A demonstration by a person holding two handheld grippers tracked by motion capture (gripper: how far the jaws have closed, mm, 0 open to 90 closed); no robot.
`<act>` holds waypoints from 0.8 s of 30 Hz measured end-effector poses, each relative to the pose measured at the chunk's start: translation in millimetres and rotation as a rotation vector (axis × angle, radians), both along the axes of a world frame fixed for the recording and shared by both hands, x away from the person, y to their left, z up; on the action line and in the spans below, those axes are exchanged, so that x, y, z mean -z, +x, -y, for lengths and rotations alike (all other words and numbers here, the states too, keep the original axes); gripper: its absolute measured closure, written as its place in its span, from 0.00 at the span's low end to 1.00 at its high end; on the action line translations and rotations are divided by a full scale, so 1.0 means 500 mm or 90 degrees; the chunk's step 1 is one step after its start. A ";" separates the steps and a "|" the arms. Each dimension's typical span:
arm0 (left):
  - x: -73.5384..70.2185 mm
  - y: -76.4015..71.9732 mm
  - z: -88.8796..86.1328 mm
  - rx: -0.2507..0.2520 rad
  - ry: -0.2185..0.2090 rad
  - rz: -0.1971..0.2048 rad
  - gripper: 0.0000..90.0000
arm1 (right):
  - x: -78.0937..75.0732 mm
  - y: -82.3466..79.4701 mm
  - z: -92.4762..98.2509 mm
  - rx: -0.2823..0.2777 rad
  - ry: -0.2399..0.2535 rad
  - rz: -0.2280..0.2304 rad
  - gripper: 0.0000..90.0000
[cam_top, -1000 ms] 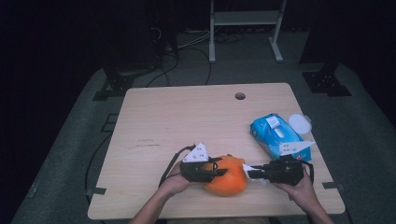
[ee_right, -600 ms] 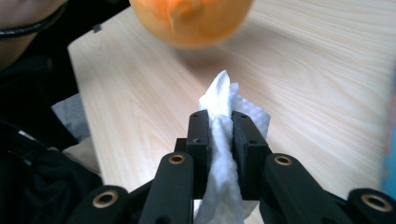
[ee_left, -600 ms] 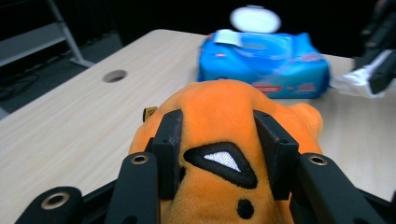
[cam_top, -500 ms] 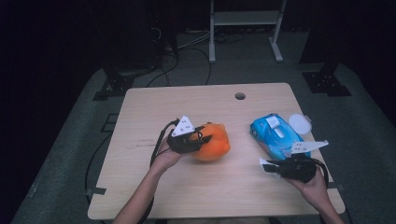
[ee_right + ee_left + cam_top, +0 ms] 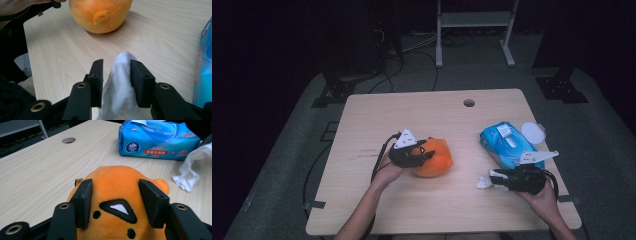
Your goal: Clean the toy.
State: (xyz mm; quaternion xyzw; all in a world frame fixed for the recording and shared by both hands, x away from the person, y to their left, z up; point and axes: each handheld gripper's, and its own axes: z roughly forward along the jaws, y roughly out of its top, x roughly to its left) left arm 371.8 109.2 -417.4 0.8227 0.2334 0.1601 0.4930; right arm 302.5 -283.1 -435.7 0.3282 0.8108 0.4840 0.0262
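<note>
1. On a pale wooden table (image 5: 377, 210), set on grey floor in a dark room, an orange plush toy (image 5: 434, 157) is seen left of centre and a blue wipes pack (image 5: 507, 145) near the right edge.
2. Bare wood is left along the far and near edges.
3. The left gripper (image 5: 424, 156) is seen with jaws just opened, flanking the toy. The right gripper (image 5: 492, 179), also just opened, has a white tissue (image 5: 120, 82) between its jaws.
4. Compared with a second ago, the grippers are parted and the toy is shifted away from the near edge.
</note>
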 end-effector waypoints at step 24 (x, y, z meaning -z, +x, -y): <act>-0.030 -0.044 -0.052 -0.004 -0.044 -0.007 0.36 | -0.019 -0.006 0.000 0.004 0.025 0.015 0.61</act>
